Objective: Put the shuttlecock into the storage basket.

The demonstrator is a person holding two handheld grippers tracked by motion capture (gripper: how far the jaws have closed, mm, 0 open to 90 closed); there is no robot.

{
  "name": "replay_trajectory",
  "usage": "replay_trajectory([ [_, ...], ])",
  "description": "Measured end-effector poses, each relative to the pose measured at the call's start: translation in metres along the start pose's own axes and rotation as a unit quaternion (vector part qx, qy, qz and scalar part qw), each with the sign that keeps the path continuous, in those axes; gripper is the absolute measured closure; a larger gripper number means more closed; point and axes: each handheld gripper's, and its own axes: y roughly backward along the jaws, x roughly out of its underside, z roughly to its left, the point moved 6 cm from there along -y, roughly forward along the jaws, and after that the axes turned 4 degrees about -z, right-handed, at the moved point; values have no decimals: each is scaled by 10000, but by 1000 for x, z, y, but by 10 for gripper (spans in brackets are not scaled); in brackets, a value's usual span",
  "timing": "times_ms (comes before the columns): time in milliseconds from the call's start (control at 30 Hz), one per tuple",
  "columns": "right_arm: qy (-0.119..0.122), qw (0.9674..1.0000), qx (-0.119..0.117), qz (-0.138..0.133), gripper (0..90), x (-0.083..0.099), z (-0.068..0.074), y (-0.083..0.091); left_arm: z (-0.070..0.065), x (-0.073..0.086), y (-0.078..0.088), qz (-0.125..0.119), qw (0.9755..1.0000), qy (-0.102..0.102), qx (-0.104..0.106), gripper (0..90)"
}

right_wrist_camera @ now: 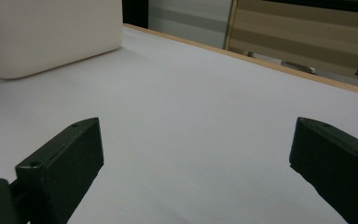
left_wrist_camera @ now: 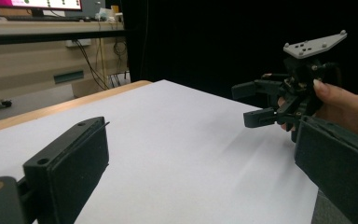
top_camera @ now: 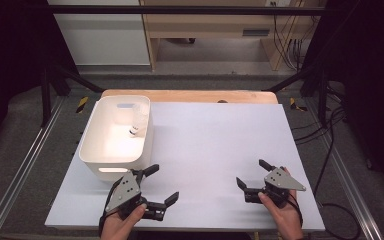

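**benchwatcher:** Standing by the rig right now. Both hands rest at the near edge of the white surface (top_camera: 220, 150). The left gripper (top_camera: 161, 184) has its jaws spread wide with nothing between them, and the right gripper (top_camera: 252, 175) is the same, wide apart and empty. There's a white bin (top_camera: 92, 145) at the far left of the surface, just beyond the left gripper, and a small clear bottle (top_camera: 136, 125) with a dark band sits inside it, against the right wall. Can't tell if it's standing or leaning from where I am.

**tongs_guy:** So the bottle's the thing to go for, I'd guess? Which hand?

**benchwatcher:** My bet is the left, it's basically next to the bin. The right one is well apart, way over on the other side. From the left gripper view you can see the right gripper (left_wrist_camera: 261, 105) held just above the surface, jaws apart, with a hand (left_wrist_camera: 345, 105) wrapped around it.

**tongs_guy:** Tips for doing it clean?

**benchwatcher:** Lift over the rim first, don't drag across it, those walls look tall. Come down from above with the jaws kept wide, one on each side of the bottle. Since it hugs the wall, I'd turn the gripper so neither jaw has to squeeze between bottle and wall. Close gently; clear plastic like that probably slips or tips easily.
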Motion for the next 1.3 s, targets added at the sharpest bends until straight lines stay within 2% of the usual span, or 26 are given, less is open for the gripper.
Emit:
replay_trajectory([
  [200,3,10000,-8,8,29,0,1,0,2,-4,20,-141,9998,42,-94,28],
  [433,7,10000,-13,18,29,0,1,0,14,-8,42,-349,9988,110,-330,29],
  [667,14,10000,-14,27,29,1,1,0,20,-5,60,-415,9979,125,-479,30],
  [1100,4,10000,-31,20,29,0,1,0,37,0,87,-654,9947,63,-792,29],
  [1300,17,10000,-42,15,29,0,1,1,47,7,92,-697,9934,53,-905,29],
])
